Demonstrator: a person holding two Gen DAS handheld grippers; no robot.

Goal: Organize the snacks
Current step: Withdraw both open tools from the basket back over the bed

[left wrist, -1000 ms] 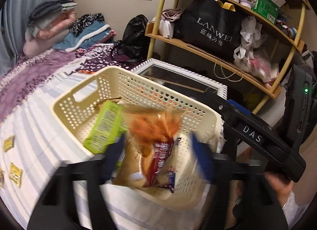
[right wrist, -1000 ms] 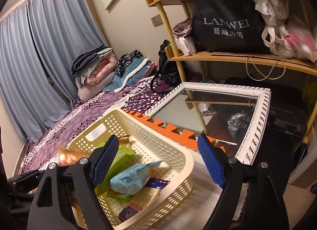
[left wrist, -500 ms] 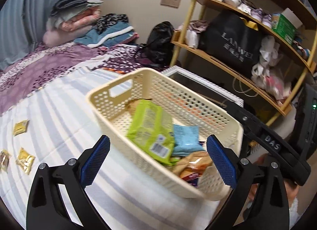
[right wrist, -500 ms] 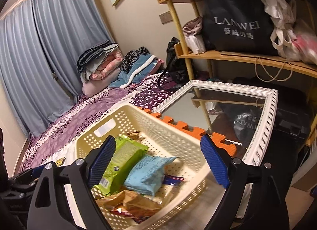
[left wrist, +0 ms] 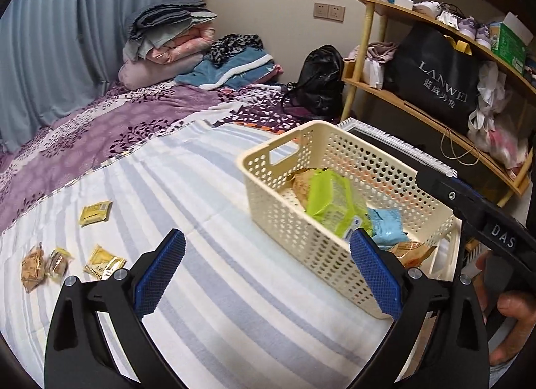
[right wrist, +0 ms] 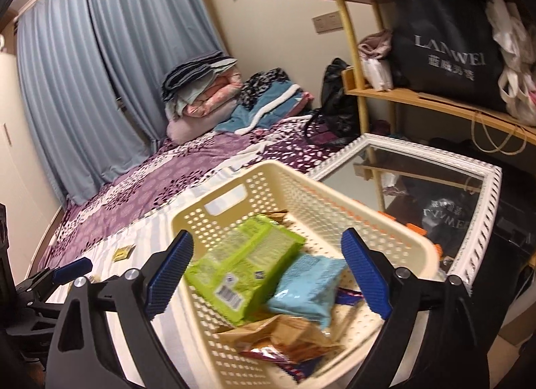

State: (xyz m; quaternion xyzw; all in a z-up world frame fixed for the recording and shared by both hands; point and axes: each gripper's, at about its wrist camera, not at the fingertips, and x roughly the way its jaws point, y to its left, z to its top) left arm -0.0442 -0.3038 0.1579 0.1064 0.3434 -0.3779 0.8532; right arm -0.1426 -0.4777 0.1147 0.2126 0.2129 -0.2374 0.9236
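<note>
- Left tool: jaws spread wide, nothing between the pads. A second ago it pinched a brown-and-red snack bag over the basket; that bag now lies inside the basket, at the near end.
- Since then the left view has swung off the basket toward the bed; judgement: the drop is finished and the next pick is being lined up.
- Right tool: jaws opening, empty, hovering over the near rim of the basket. Contents lie beneath the fingers, not gripped.
- Basket contents seen from the right wrist: green pack on top, blue pack beside it, brown bag at the near end, a red-and-blue wrapper partly under them.
- Still loose on the striped sheet, well apart from the basket: yellow packet, second yellow packet, two brownish wrapped pieces.
- Judgement: task mostly done; four small items left, all on the left tool's side.
- Hard to make out: the two brownish pieces are blurred and near the fisheye edge; type unclear.
- Hidden: whatever sits under the green pack; a tan item shows behind it only in part.
- Cut off: the person, seen only as a hand on the right tool's handle.
</note>
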